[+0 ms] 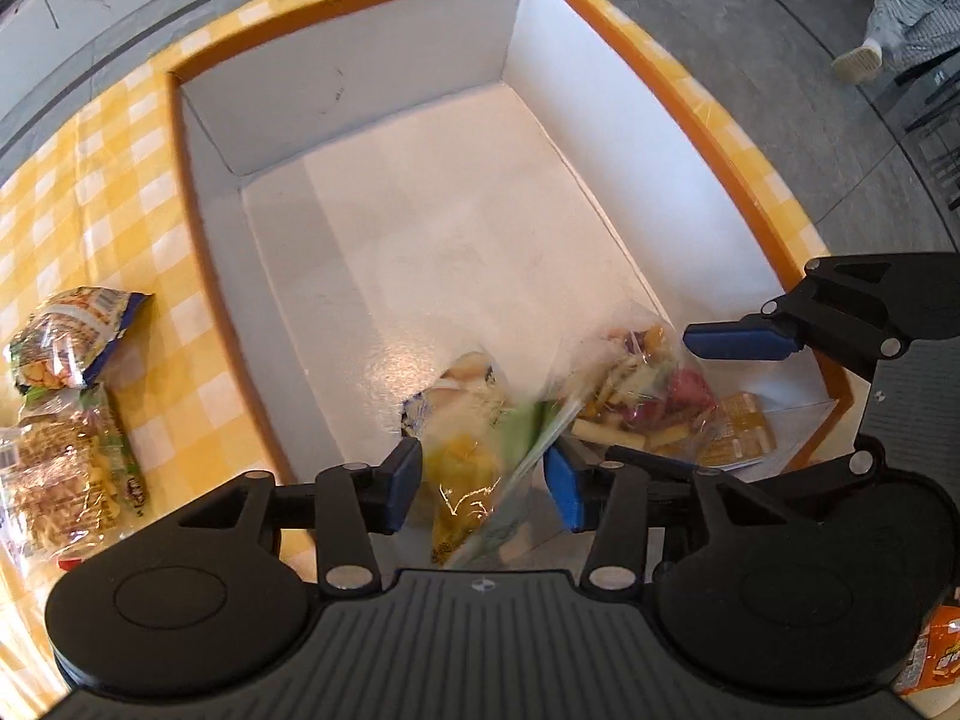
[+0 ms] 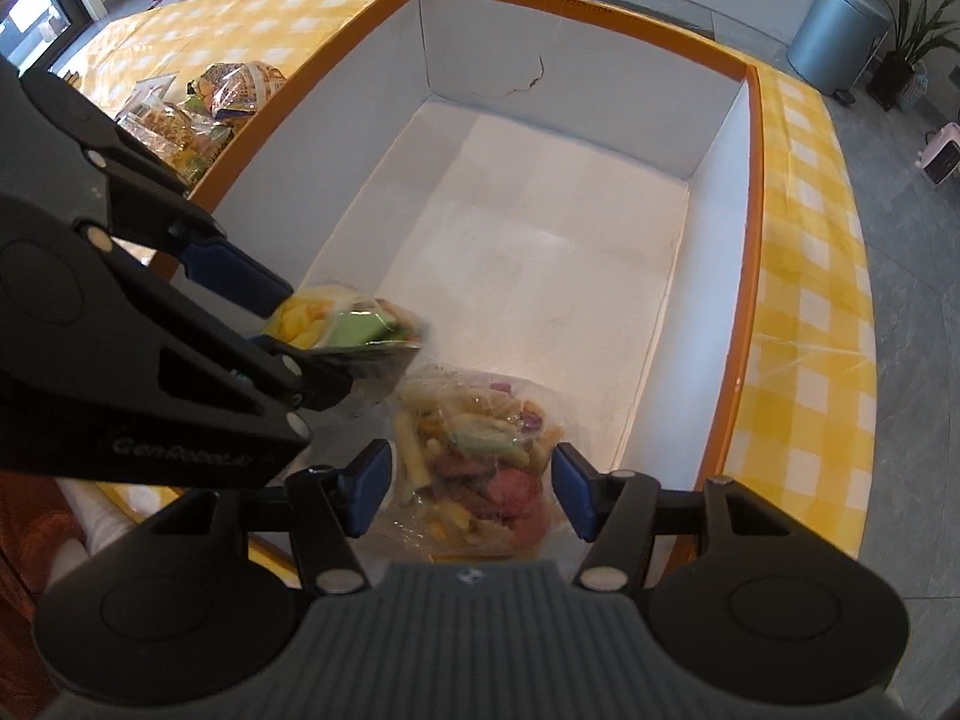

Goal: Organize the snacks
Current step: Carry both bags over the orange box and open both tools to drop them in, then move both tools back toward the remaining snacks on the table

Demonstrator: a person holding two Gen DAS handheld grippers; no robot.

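A big box with white inside walls and an orange rim stands on the yellow checked cloth. My left gripper points down into its near end. A blurred yellow-and-green snack bag hangs loose between its blue pads, so the gripper is open. My right gripper is beside it, open around a clear bag of mixed vegetable chips that rests on the box floor. A small orange packet lies in the box corner.
More snack bags lie on the cloth left of the box. An orange packet sits at the lower right. A person in striped clothes stands beyond the table; a grey bin and plant are behind.
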